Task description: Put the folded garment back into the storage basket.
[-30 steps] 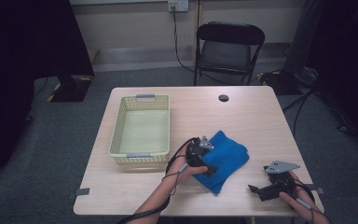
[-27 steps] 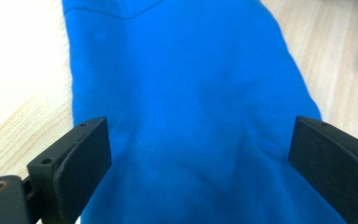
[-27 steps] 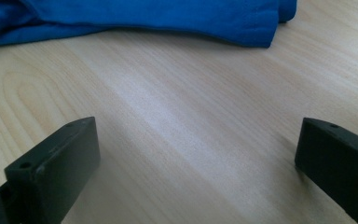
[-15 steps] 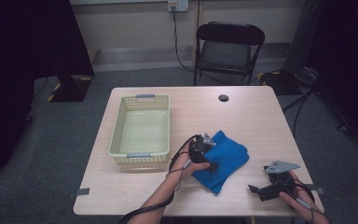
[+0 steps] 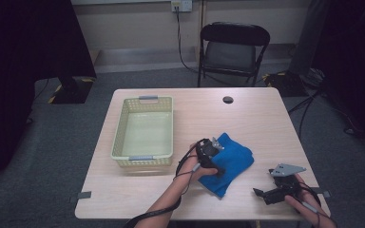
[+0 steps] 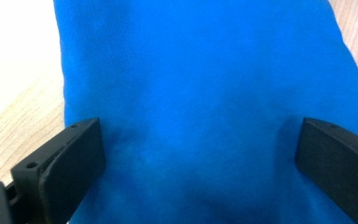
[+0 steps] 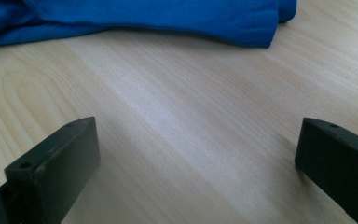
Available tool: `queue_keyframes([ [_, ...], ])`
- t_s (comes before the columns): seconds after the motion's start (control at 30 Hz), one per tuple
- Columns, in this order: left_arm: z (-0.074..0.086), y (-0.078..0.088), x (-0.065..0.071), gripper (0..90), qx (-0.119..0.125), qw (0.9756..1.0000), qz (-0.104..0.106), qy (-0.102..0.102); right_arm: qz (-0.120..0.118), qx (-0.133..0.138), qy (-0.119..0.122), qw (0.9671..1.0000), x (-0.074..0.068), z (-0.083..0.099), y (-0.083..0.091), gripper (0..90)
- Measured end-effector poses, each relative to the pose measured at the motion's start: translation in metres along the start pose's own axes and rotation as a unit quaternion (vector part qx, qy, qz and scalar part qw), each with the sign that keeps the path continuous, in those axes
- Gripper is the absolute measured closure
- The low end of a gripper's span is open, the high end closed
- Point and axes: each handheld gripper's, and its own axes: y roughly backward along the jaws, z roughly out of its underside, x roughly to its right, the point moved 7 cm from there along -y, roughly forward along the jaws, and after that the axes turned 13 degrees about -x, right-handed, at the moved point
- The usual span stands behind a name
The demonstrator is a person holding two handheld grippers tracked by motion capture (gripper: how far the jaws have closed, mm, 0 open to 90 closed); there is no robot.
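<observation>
A folded blue cloth [image 5: 235, 159] lies on the wooden table [image 5: 256, 123], right of centre. My left gripper [image 5: 216, 166] points down onto its near left part. Its jaws stand wide apart and have just been opening. In the left gripper view the left gripper [image 6: 200, 154] has the blue cloth [image 6: 205, 84] spread beneath and between the jaws, with no pad pressing on it. My right gripper [image 5: 262, 194] rests near the front right corner, aimed left at the cloth. In the right gripper view the right gripper [image 7: 198, 154] is open over bare wood, and the cloth's edge [image 7: 168, 16] lies ahead.
A pale yellow mesh basket [image 5: 119, 142] with grey handles stands empty at the table's left. A small black round disc [image 5: 227, 99] sits near the far edge. A black folding chair [image 5: 235, 47] stands behind the table. A cable trails from my left wrist.
The left hand has shifted slightly on the cloth. The right gripper has stayed in place.
</observation>
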Motion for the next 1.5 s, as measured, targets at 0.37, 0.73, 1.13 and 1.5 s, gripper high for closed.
queue_keyframes([
  [0.37,-0.002,0.011,0.004,36.6,-0.016,0.9998,0.006,0.008,0.0,0.0,0.0,1.0,0.0,0.0,0.0,0.0],
  [0.73,-0.004,0.014,0.009,69.2,-0.016,0.9982,0.043,0.038,0.0,0.0,0.0,1.0,0.0,0.0,0.0,0.0],
  [1.13,-0.006,0.034,0.005,76.6,0.044,0.9944,0.068,0.068,0.0,0.0,0.0,1.0,0.0,0.0,0.0,0.0],
  [1.5,-0.002,0.073,-0.001,76.8,0.066,0.9918,0.079,0.076,0.0,0.0,0.0,1.0,0.0,0.0,0.0,0.0],
])
